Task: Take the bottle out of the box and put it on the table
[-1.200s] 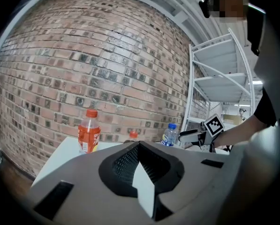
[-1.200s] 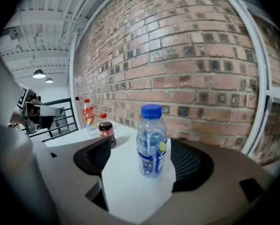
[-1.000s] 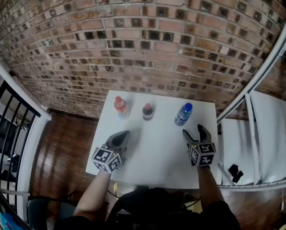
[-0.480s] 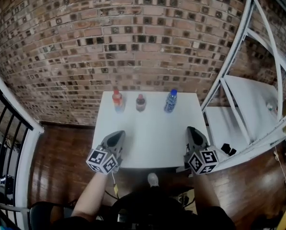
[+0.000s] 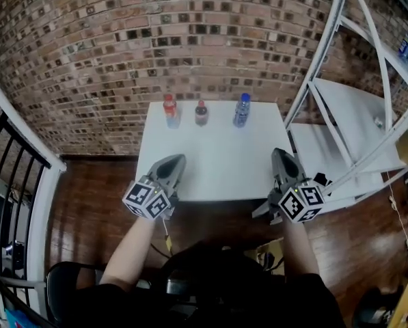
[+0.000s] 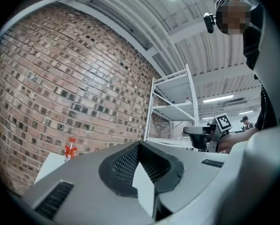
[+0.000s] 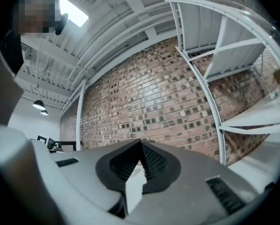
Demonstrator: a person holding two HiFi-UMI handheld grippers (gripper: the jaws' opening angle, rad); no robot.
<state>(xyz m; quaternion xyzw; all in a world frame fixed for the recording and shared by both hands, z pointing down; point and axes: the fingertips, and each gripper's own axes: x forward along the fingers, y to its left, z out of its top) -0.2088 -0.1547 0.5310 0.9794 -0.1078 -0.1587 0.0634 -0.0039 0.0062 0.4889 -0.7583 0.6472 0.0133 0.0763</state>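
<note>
3 bottles (image 5: 201, 113) on table (image 5: 217, 162), brick wall (image 5: 156, 39) behind

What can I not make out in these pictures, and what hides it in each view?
- Box: in no view.
- Labels of the red-capped bottle, dark bottle and blue bottle: too small in the head view.
- Dark and blue bottles in the left gripper view: behind the left tool.
- Bottles in the right gripper view: behind the right tool.
- Blue thing on the rack: too small, head view.
</note>
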